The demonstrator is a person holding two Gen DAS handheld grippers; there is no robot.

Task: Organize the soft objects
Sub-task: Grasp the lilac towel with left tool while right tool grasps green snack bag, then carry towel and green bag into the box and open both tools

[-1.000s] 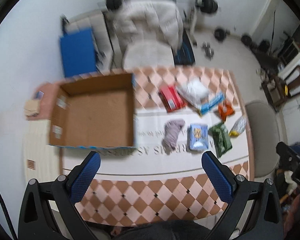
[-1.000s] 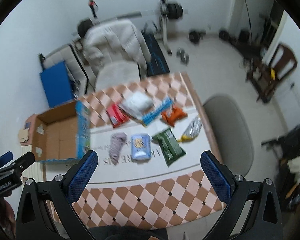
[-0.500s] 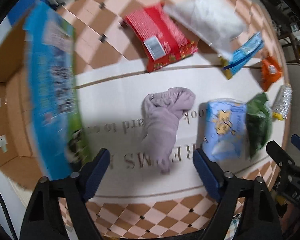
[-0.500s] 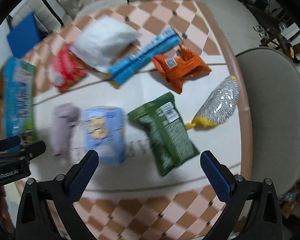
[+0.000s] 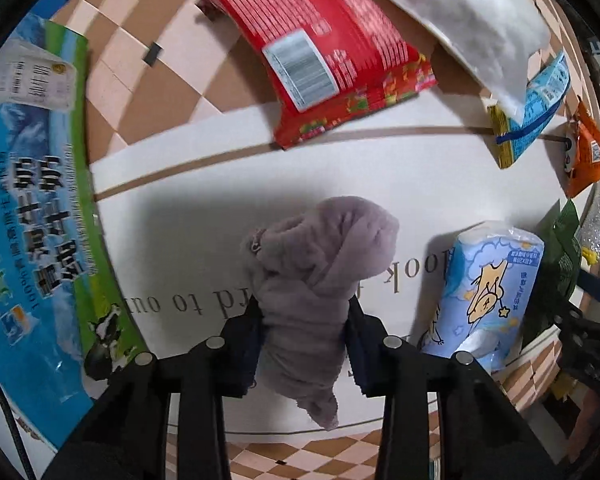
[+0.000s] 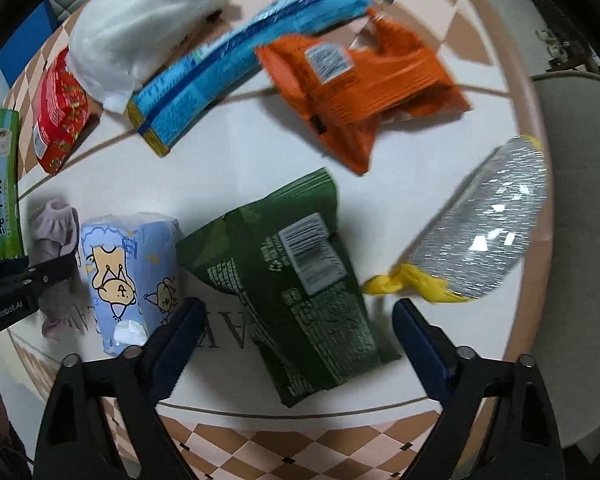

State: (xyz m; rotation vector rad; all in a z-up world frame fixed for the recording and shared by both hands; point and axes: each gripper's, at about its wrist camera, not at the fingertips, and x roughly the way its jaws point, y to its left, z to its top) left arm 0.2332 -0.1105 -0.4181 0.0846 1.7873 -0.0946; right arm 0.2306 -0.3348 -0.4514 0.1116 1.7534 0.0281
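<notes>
My left gripper (image 5: 304, 320) is shut on a purple fuzzy sock (image 5: 320, 264) that lies on the white table runner (image 5: 204, 216); its fingers press both sides of the sock. The sock also shows at the left in the right wrist view (image 6: 54, 228). My right gripper (image 6: 296, 320) is open, low over the green snack bag (image 6: 284, 276), with a finger on each side of the bag. A blue tissue pack (image 6: 128, 272) lies between sock and green bag; it also shows in the left wrist view (image 5: 488, 292).
A cardboard box with a blue and green printed side (image 5: 32, 208) stands left of the sock. A red packet (image 5: 324, 56), a white soft bag (image 6: 140, 24), a blue packet (image 6: 240, 60), an orange packet (image 6: 360, 88) and a silver bag (image 6: 488, 232) lie further back. A chair (image 6: 572, 208) stands right of the table.
Both grippers have dropped close to the table. My left gripper has closed on the purple sock. My right gripper has come down around the green bag, still open.
</notes>
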